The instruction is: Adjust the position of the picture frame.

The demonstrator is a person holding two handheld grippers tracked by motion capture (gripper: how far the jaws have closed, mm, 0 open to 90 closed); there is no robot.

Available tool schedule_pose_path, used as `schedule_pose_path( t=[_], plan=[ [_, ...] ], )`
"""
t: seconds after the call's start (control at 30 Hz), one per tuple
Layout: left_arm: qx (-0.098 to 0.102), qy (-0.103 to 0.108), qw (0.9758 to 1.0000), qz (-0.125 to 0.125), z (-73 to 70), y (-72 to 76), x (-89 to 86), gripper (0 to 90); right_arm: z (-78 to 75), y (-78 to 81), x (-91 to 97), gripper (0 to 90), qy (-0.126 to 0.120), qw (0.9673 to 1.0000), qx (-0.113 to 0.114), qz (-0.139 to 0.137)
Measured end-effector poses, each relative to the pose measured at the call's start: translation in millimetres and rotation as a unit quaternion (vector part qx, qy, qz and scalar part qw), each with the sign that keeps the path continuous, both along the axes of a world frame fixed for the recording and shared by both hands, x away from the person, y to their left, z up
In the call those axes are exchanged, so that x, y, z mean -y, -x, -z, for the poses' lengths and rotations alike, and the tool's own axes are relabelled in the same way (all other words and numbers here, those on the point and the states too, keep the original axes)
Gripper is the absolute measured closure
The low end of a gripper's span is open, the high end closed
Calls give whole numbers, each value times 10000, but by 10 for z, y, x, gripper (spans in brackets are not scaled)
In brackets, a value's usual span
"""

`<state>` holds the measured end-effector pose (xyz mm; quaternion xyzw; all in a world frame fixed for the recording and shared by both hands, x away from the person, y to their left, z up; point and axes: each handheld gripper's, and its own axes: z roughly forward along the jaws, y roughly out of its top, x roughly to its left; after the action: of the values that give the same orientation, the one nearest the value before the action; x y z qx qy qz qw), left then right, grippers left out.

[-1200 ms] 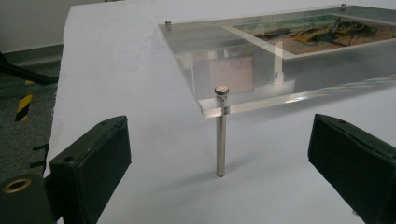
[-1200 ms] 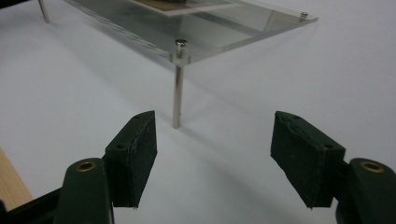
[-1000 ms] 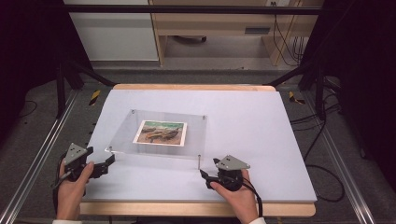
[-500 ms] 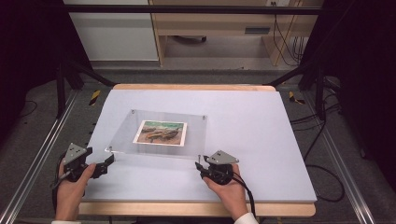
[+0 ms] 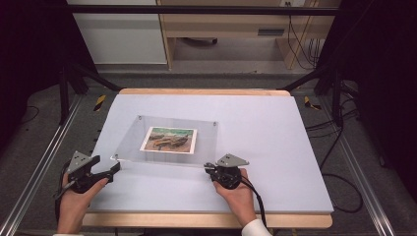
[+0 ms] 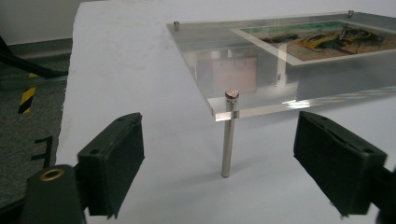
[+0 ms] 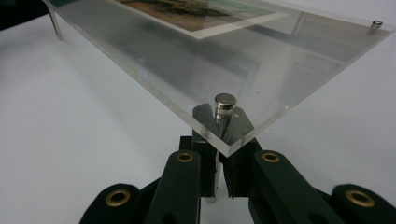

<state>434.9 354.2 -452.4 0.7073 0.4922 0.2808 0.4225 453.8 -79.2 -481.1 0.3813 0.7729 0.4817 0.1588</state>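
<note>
A clear acrylic plate (image 5: 206, 142) stands on thin metal legs on the white table, with a colour picture (image 5: 169, 139) in its middle. My left gripper (image 5: 114, 168) sits at the plate's near-left corner. Its jaws have just been closing a little and stand apart, with the corner leg (image 6: 228, 140) between them, untouched by the pads (image 6: 116, 163). My right gripper (image 5: 210, 167) is at the near-right corner. Its jaws have just closed, and it (image 7: 218, 175) is shut on that corner's leg (image 7: 225, 103), just under the plate's edge.
The white table top (image 5: 265, 128) has bare room right of and behind the plate. A wooden edge (image 5: 206, 220) runs along the front. Dark frame rails (image 5: 44, 162) flank the table, and cables (image 5: 339, 142) lie on the floor at the right.
My right gripper has moved left to the plate's near-right corner and closed on the leg there. The left hand has stayed in place.
</note>
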Motion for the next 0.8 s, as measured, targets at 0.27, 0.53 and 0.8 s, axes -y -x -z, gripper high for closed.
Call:
schedule_pose_path(
  t=[0.27, 0.53, 0.8],
  plan=[
    [-89, 67, 9997, 196, 29, -31, 25, 346, -30, -31, 39, 849, -398, 9991, -173, 25],
    [-92, 48, 9996, 262, 52, -80, 73, 532, -95, -59, 68, 847, -757, 9966, -314, -7],
    [102, 489, 9986, 168, 119, -247, 61, 694, -127, -78, 79, 847, -844, 9957, -377, -25]
  ],
)
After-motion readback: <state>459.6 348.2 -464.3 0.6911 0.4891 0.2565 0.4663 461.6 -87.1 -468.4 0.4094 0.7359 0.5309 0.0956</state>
